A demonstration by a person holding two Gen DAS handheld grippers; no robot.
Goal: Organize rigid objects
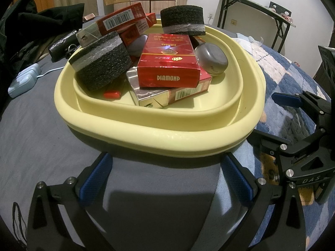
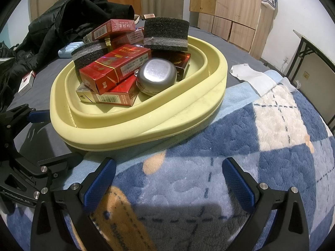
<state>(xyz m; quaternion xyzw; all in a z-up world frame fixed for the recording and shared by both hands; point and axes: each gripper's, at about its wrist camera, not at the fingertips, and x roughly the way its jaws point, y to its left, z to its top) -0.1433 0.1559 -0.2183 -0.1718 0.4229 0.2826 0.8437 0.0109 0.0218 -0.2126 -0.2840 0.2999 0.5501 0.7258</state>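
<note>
Basin (image 1: 134,125) sits on the bed, piled with foam blocks (image 1: 100,62), red packs (image 1: 169,60), metal tin (image 1: 211,58). Left tool (image 1: 165,179) and right tool (image 2: 167,179) both gape empty just short of it. Looks near done; next: grab stray pack (image 2: 26,81).

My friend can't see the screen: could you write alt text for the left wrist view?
A yellow tray on a grey bed holds red cigarette boxes, black foam blocks and a silver case. The open left hand-held gripper hovers before it.
</note>
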